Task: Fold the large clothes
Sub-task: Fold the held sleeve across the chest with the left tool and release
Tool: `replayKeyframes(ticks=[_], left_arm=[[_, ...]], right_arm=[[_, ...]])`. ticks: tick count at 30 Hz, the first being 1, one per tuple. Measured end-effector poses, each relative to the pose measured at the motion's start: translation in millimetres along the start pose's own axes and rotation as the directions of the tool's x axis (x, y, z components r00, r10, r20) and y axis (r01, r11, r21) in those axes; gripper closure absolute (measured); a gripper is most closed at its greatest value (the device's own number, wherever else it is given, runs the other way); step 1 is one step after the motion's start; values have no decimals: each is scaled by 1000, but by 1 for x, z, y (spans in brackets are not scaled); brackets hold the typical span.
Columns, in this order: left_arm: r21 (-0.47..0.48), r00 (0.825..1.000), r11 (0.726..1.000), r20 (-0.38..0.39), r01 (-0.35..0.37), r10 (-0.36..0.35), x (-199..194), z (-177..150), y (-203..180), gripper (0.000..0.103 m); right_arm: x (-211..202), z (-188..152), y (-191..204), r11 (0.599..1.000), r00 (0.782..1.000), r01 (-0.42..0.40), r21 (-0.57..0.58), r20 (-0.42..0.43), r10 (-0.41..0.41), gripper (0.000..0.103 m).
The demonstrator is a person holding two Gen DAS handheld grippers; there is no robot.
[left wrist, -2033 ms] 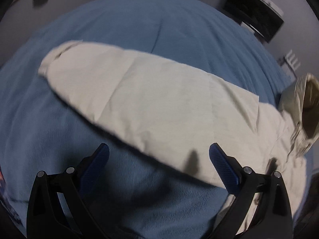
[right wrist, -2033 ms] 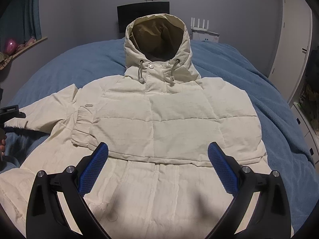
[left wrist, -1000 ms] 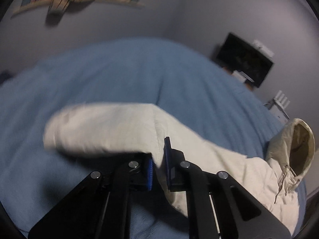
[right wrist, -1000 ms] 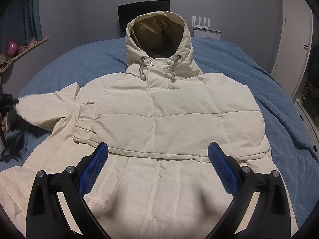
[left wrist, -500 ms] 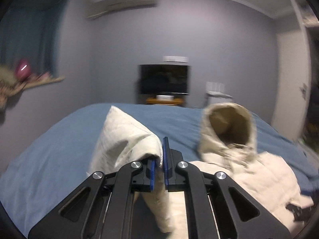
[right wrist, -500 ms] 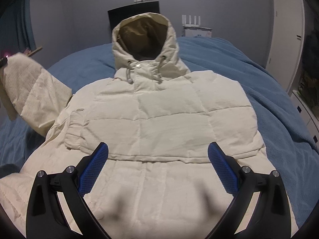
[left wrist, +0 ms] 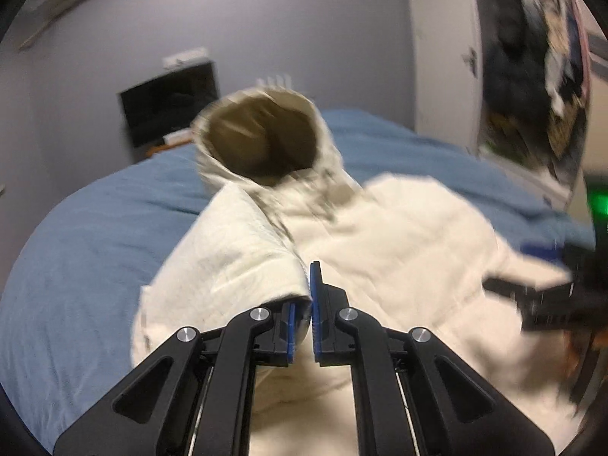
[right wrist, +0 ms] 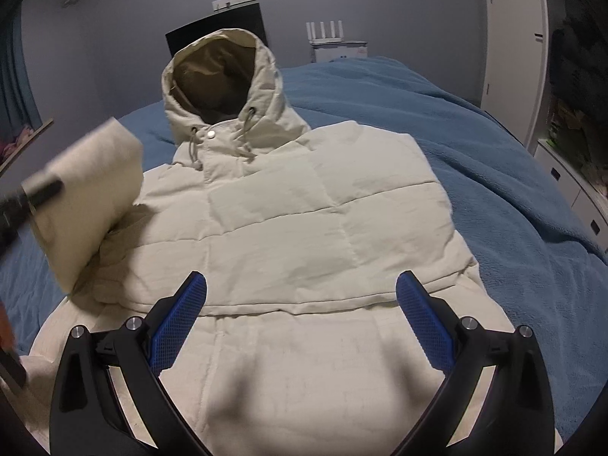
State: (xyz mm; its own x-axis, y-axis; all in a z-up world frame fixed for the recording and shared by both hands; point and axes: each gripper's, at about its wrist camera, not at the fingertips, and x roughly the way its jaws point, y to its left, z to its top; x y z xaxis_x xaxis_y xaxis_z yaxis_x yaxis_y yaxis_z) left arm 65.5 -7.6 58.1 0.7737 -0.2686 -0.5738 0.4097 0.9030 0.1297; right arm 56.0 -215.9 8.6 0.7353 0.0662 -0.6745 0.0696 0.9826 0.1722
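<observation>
A big cream puffy coat with a hood is lying flat on the soft blue blanket, its hood pointing to 12 o'clock. The left gripper is pinching the coat's cream sleeve, holding it up at the coat's 9 o'clock side. The right gripper is hanging over the coat's bottom at 6 o'clock, its claw spread wide and holding nothing.

Left gripper clamped; right gripper (fingers spread).
</observation>
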Motion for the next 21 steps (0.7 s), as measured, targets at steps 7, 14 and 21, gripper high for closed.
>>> replayKeyframes(ticks=[7, 14, 21], left_arm=[[27, 972, 985, -169, 171, -165, 45, -33, -23, 80], [-37, 964, 969, -95, 245, -248, 10, -27, -14, 16], [-133, 982, 975, -31, 180, -185, -41, -20, 41, 11]], right_arm=[[0, 1, -7, 1000, 1000, 2, 22, -2, -2, 7], [-8, 6, -7, 1000, 1000, -11, 15, 18, 11, 7], [-19, 9, 16, 997, 998, -57, -42, 20, 58, 7]])
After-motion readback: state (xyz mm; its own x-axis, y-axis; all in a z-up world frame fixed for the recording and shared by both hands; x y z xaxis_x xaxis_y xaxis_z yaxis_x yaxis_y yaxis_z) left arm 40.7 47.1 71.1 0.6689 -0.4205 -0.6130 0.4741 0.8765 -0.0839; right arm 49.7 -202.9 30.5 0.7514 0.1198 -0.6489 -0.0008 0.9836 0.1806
